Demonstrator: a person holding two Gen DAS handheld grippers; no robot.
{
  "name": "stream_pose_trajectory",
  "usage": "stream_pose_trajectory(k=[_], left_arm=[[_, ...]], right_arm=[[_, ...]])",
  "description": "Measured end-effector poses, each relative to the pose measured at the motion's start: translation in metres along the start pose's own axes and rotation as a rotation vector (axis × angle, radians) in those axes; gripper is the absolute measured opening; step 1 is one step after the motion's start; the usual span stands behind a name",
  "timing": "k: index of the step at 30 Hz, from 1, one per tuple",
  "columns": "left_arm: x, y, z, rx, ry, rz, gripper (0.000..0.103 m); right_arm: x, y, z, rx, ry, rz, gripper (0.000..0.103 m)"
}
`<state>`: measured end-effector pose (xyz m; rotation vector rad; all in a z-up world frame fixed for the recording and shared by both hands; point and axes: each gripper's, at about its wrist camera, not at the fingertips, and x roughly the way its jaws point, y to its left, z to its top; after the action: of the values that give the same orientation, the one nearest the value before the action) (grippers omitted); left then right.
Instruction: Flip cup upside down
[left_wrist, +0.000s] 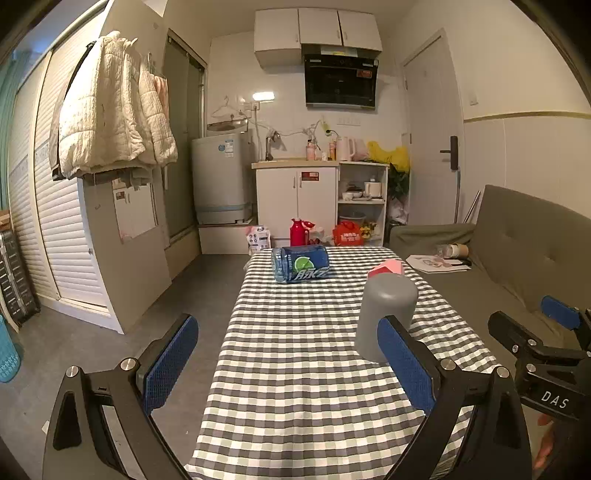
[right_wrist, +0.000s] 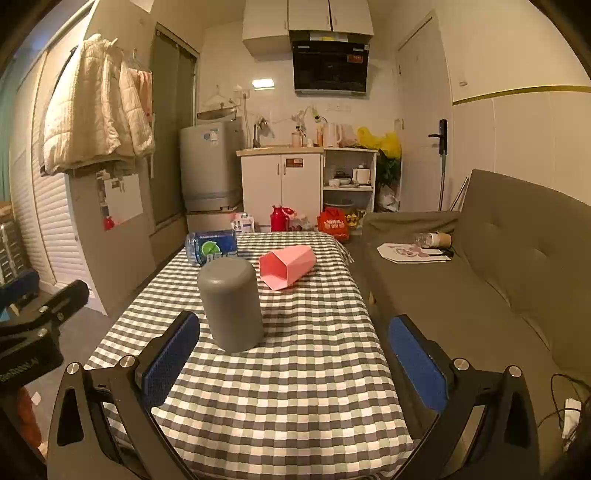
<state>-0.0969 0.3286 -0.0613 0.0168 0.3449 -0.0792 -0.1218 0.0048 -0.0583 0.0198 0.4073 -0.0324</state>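
A grey cup (right_wrist: 231, 304) stands upside down on the checked tablecloth (right_wrist: 295, 387), closed base up. It also shows in the left wrist view (left_wrist: 386, 314), partly behind my left gripper's right finger. A pink cup (right_wrist: 286, 267) lies on its side behind it, mouth toward me; only its top shows in the left wrist view (left_wrist: 386, 268). My left gripper (left_wrist: 288, 360) is open and empty, left of the grey cup. My right gripper (right_wrist: 293, 360) is open and empty, just in front of and right of the grey cup. The right gripper also shows in the left wrist view (left_wrist: 532, 325).
A blue drink bottle (left_wrist: 301, 264) lies on its side at the table's far end, also in the right wrist view (right_wrist: 212, 245). A grey sofa (right_wrist: 498, 266) runs along the table's right side with papers on it. Floor lies to the left.
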Motion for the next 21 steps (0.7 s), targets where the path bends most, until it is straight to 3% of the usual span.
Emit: stream_pose_trajectory(k=[21], left_arm=[[-0.0044, -0.0094, -0.0044, 0.028, -0.007, -0.007, 0.100]], right_arm=[[-0.0043, -0.0034, -0.0011, 0.024, -0.008, -0.004, 0.103]])
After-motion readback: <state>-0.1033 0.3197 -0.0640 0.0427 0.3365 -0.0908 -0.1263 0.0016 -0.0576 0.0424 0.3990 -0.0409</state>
